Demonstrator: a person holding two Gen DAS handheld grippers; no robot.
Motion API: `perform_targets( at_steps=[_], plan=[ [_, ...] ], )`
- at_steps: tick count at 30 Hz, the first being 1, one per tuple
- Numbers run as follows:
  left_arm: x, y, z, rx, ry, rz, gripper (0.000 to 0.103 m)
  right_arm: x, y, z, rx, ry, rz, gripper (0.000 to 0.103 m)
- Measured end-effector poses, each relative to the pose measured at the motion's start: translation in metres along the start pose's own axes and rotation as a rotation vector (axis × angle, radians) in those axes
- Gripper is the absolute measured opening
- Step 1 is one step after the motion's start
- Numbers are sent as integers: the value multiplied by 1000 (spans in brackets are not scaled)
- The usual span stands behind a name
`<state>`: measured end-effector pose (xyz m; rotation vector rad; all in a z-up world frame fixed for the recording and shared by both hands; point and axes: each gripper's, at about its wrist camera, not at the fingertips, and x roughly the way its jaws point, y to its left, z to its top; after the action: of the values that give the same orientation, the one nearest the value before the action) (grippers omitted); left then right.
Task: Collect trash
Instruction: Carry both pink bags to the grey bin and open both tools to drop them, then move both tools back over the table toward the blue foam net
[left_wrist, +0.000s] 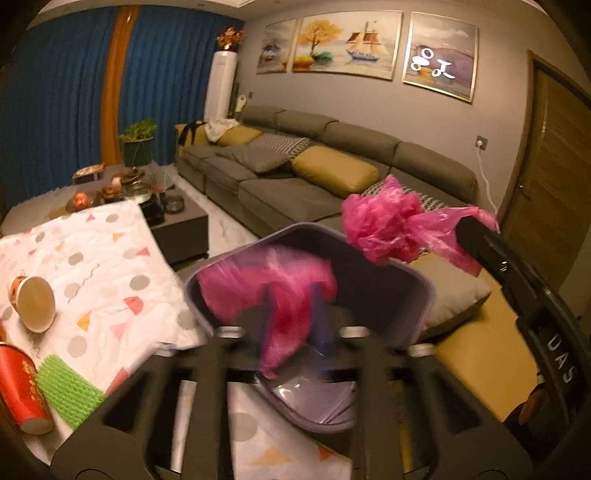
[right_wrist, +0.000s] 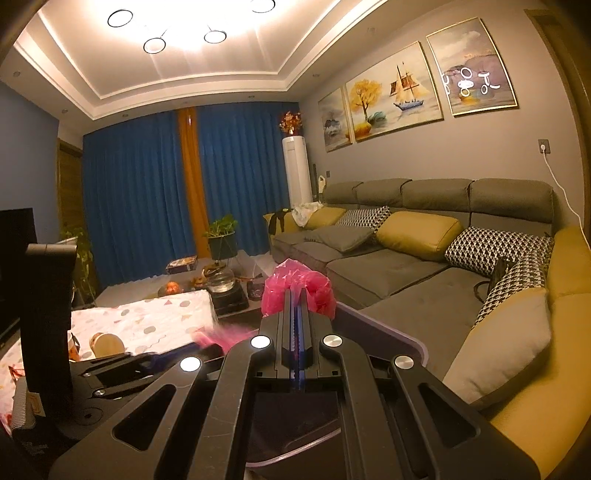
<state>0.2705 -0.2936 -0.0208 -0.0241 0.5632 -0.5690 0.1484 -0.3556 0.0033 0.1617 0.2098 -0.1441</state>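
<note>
A purple bin (left_wrist: 417, 280) stands straight ahead of my left gripper (left_wrist: 288, 314). Its fingers are blurred and stand apart, with a loose flap of the pink plastic bag (left_wrist: 236, 288) hanging between them over the bin's mouth. My right gripper (right_wrist: 297, 295) is shut on the bunched end of the pink bag (right_wrist: 295, 273) above the bin's rim (right_wrist: 388, 332). The left wrist view shows that bunch (left_wrist: 384, 225) at the right, at the right gripper's tip (left_wrist: 465, 229). A tipped paper cup (left_wrist: 35, 304), a red cup (left_wrist: 20, 391) and a green cloth (left_wrist: 70, 387) lie on the patterned tablecloth (left_wrist: 103, 258).
A long grey sofa (right_wrist: 406, 273) with yellow and checked cushions runs along the right and behind the bin. A dark coffee table (left_wrist: 177, 221) crowded with small objects stands beyond the tablecloth. Blue curtains and a potted plant (left_wrist: 138, 142) fill the far end.
</note>
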Motion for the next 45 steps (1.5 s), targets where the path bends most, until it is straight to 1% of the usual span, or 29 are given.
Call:
perform_targets(
  at_steps=[1,3,4,6,7,8,9,10,11,14,18,21,25,30,33,36,39,45],
  plan=[
    [-2,5,-1,-16,-13,7,65,2,-1,0,3,5,0,2],
    [-7,13,-2,-50,-34,29,77,6,-3,-1,8,14,8,2],
    [-10,17,-2,-69,-43,48,81,8,-4,-1,11,18,10,2],
    [-17,26,-1,-93,-55,104,85,12,-4,0,15,24,22,3],
    [-22,31,0,-104,-63,136,88,13,-3,0,10,26,23,6],
    [-27,34,0,-112,-71,155,89,14,-2,1,8,26,23,10],
    [-33,36,0,-118,-81,168,91,14,-2,2,8,26,25,23],
    [-41,39,0,-125,-91,189,93,14,-2,2,12,25,24,38],
    [-49,40,0,-129,-96,212,93,14,-2,2,14,22,18,42],
    [-69,40,-2,-131,-100,242,95,7,-1,2,19,19,22,44],
    [-101,39,-4,-142,-120,268,96,-7,9,2,-3,10,17,57],
    [-129,41,-11,-149,-151,280,97,-21,17,1,-18,0,15,68],
    [-160,44,-34,-154,-160,313,97,-43,29,-1,-29,-2,35,73],
    [-195,58,-64,-158,-169,384,97,-67,46,-8,-61,-13,64,74],
    [-215,69,-81,-161,-169,423,97,-80,57,-15,-77,-13,95,75],
    [-237,81,-99,-161,-187,475,97,-93,71,-24,-94,-7,127,78],
    [-261,92,-114,-172,-218,531,97,-102,88,-36,-101,15,165,78],
    [-292,111,-136,-189,-249,588,97,-113,115,-62,-116,60,212,78]
  ],
)
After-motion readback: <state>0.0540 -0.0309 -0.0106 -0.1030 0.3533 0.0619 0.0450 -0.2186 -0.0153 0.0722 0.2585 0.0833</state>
